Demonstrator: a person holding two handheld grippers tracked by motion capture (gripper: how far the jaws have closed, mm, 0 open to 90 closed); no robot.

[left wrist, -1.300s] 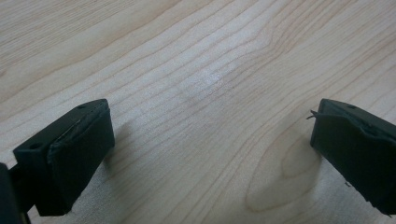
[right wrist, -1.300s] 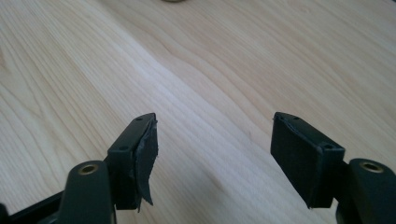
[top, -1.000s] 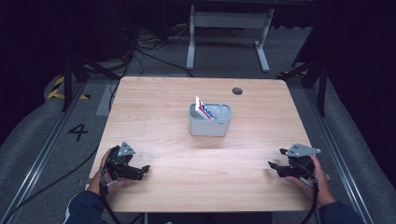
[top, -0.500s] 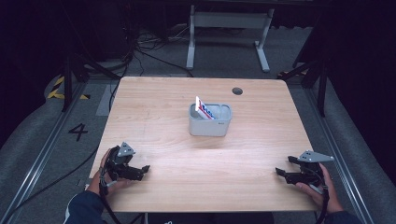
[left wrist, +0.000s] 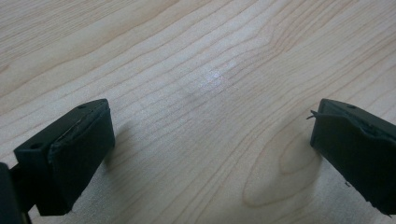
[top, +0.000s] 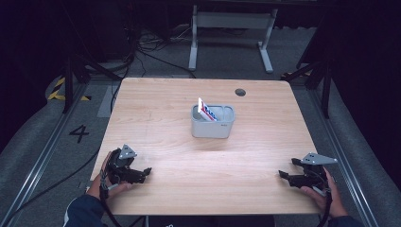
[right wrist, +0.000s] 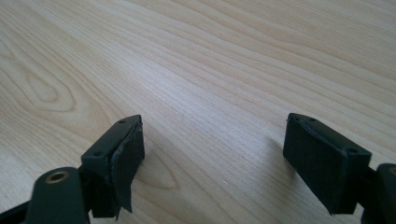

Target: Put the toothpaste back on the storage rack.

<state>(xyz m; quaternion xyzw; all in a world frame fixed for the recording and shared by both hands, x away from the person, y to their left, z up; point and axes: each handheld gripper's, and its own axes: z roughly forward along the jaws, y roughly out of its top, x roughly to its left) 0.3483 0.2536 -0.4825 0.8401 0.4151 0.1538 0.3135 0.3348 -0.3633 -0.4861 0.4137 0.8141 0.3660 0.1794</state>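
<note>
A grey bin (top: 213,125) stands at the middle of the wooden table (top: 189,94), with a white card with red and blue print (top: 206,111) leaning up out of it. My left gripper (top: 145,172) rests low at the near left corner, held by a hand. In the left gripper view its jaws stand wide apart, left gripper (left wrist: 210,140) open over bare wood. My right gripper (top: 283,176) lies at the near right corner. Its jaws have just been opening; right gripper (right wrist: 212,144) is open with nothing between the pads.
A dark round hole (top: 240,92) sits near the table's far right edge. Beyond the table stands a white metal frame (top: 231,28), with cables on the floor. A floor rail with the number 4 (top: 79,134) runs along the left.
The right gripper has shifted toward the near right edge and sunk lower, and its jaws stand wider. The left gripper and the bin have stayed put.
</note>
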